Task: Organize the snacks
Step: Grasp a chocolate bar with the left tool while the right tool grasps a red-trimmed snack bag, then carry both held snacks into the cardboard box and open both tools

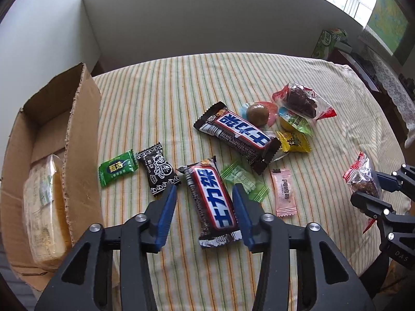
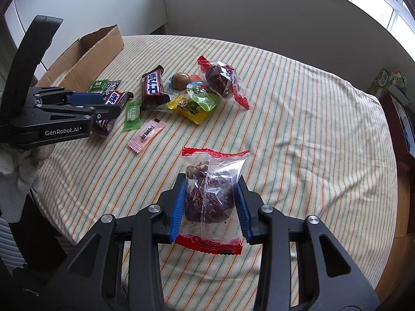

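My left gripper (image 1: 204, 189) stands open astride a dark chocolate bar (image 1: 210, 199) with a blue-and-white label, which lies flat on the striped cloth; both blue pads flank it with small gaps. My right gripper (image 2: 212, 180) is shut on a clear packet with red ends (image 2: 211, 197) that holds a dark lumpy snack, lifted a little above the cloth. That packet (image 1: 363, 178) and the right gripper (image 1: 373, 189) also show at the right edge of the left wrist view. An open cardboard box (image 1: 80, 129) stands at the left, with a pale wrapped bread-like packet (image 1: 44, 207) inside.
Loose on the cloth lie a second chocolate bar (image 1: 238, 134), a green candy (image 1: 116, 168), a black candy (image 1: 157, 168), a pale green candy (image 1: 243, 178), a pink sachet (image 1: 284, 193), a yellow packet (image 1: 294, 142) and another red-ended packet (image 1: 303, 99). The table's edge runs close at the right.
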